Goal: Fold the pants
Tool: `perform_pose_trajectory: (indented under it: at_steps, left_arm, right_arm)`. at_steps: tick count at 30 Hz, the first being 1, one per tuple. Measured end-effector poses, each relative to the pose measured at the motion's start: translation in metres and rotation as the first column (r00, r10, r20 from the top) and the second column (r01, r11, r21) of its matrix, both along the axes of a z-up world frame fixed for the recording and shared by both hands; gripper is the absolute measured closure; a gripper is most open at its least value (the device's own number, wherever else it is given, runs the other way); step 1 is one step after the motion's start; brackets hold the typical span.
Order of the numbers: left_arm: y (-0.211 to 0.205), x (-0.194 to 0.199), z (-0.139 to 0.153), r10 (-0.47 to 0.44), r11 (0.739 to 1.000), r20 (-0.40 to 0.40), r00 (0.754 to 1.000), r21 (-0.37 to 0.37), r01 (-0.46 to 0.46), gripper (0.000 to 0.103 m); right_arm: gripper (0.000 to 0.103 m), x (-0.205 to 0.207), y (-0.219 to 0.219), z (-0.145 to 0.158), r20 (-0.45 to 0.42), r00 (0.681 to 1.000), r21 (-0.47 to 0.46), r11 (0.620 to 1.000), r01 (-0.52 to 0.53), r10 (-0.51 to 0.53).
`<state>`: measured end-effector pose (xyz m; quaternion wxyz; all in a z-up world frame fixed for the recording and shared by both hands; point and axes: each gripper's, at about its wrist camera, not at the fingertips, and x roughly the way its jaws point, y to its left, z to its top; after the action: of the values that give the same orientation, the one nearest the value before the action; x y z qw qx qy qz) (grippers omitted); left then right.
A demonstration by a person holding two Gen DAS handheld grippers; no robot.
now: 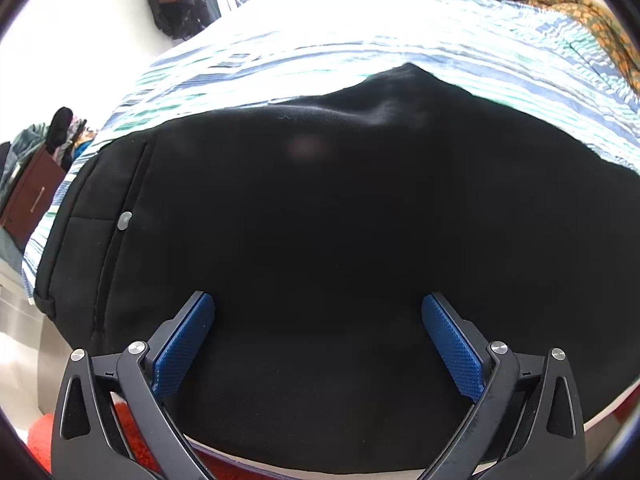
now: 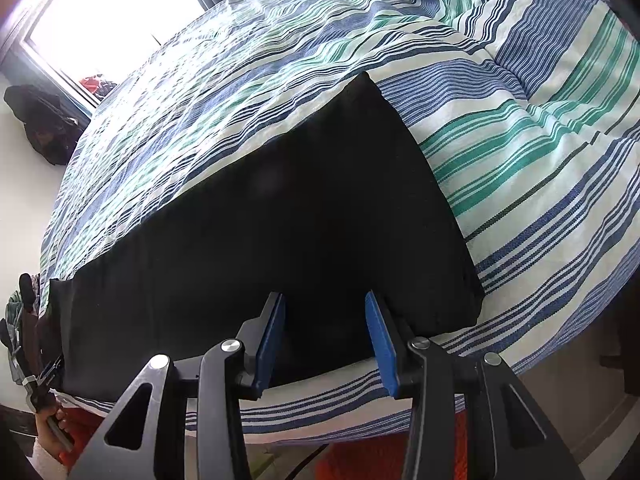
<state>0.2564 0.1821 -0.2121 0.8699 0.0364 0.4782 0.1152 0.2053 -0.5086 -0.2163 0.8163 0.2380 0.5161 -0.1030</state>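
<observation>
Black pants [image 1: 320, 220] lie flat on a striped bed cover [image 1: 320, 52]. In the left wrist view the waist end with a pocket seam and a grey button [image 1: 125, 220] is at the left. My left gripper [image 1: 318, 304] is open wide, low over the near edge of the pants, holding nothing. In the right wrist view the pants [image 2: 280, 220] run from the lower left to a hem end at the right. My right gripper [image 2: 325, 300] is open over the near edge by the hem end, empty. The left gripper [image 2: 44, 380] shows at the far left there.
The bed cover [image 2: 520, 140] has blue, green and white stripes and bunches up at the far right. A bright window [image 2: 100, 20] and dark bags [image 2: 40, 120] are beyond the bed. An orange rug [image 2: 380, 460] lies on the floor below the bed edge. A brown cabinet [image 1: 32, 196] stands at the left.
</observation>
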Motion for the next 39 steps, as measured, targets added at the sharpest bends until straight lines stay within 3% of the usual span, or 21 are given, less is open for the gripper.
perform_pose_trajectory:
  at_steps: [3,5,8,10,12,14,19,23,24,28,31,35,37,39]
  left_arm:
    - [-0.014,-0.02,0.025,0.057,0.998,0.035,0.998,0.031,-0.058,0.005]
    - [-0.035,-0.033,0.046,0.011,1.0,0.103,0.995,0.016,-0.013,0.004]
    - [-0.094,-0.037,0.069,-0.178,0.982,0.118,0.977,-0.044,0.184,0.004]
    - [-0.145,-0.031,0.074,-0.327,0.937,0.082,0.942,-0.102,0.334,0.004]
    - [-0.194,-0.017,0.073,-0.441,0.884,0.027,0.897,-0.163,0.439,0.004]
    - [-0.241,0.003,0.07,-0.499,0.85,-0.003,0.867,-0.198,0.488,0.004]
    - [-0.331,0.031,0.052,-0.555,0.828,-0.04,0.831,-0.125,0.547,0.005]
    - [-0.349,0.014,0.016,-0.595,0.804,-0.138,0.792,-0.099,0.587,0.01]
    - [-0.349,0.005,0.006,-0.596,0.803,-0.159,0.787,-0.11,0.586,0.01]
    - [-0.336,-0.009,-0.006,-0.563,0.825,-0.134,0.816,-0.144,0.546,0.008]
    - [-0.338,-0.004,-0.005,-0.553,0.833,-0.154,0.819,-0.149,0.534,0.006]
    - [-0.339,-0.003,-0.008,-0.547,0.835,-0.151,0.823,-0.159,0.526,0.005]
    - [-0.338,-0.004,-0.009,-0.546,0.835,-0.144,0.825,-0.164,0.525,0.004]
    - [-0.34,-0.004,-0.011,-0.544,0.837,-0.139,0.827,-0.167,0.522,0.004]
  right_arm:
    - [0.061,-0.005,0.003,0.007,0.025,1.0,-0.033,0.999,0.001,0.0]
    - [0.06,-0.007,0.007,0.011,0.036,0.999,-0.063,0.998,-0.012,0.014]
    - [0.058,-0.007,0.012,0.014,0.023,0.999,-0.109,0.993,-0.039,0.042]
    - [0.058,-0.006,0.014,0.015,0.018,0.999,-0.133,0.99,-0.047,0.05]
    - [0.058,-0.008,0.013,0.018,0.038,0.998,-0.132,0.99,-0.047,0.052]
    - [0.058,-0.012,0.01,0.022,0.07,0.996,-0.118,0.992,-0.037,0.046]
    - [0.055,-0.02,0.001,0.024,0.098,0.995,-0.074,0.997,0.004,0.004]
    - [0.055,-0.03,-0.01,0.028,0.145,0.988,-0.023,0.998,0.05,-0.046]
    - [0.055,-0.034,-0.015,0.028,0.164,0.984,0.001,0.998,0.068,-0.067]
    - [0.055,-0.049,-0.036,0.027,0.238,0.956,0.129,0.981,0.143,-0.17]
    - [0.054,-0.067,-0.05,0.033,0.321,0.905,0.217,0.952,0.218,-0.28]
    - [0.049,-0.098,-0.072,0.021,0.279,0.837,0.477,0.825,0.304,-0.47]
    - [0.049,-0.1,-0.072,0.017,0.237,0.845,0.517,0.799,0.308,-0.479]
    - [0.049,-0.09,-0.068,0.012,0.2,0.874,0.525,0.802,0.286,-0.443]
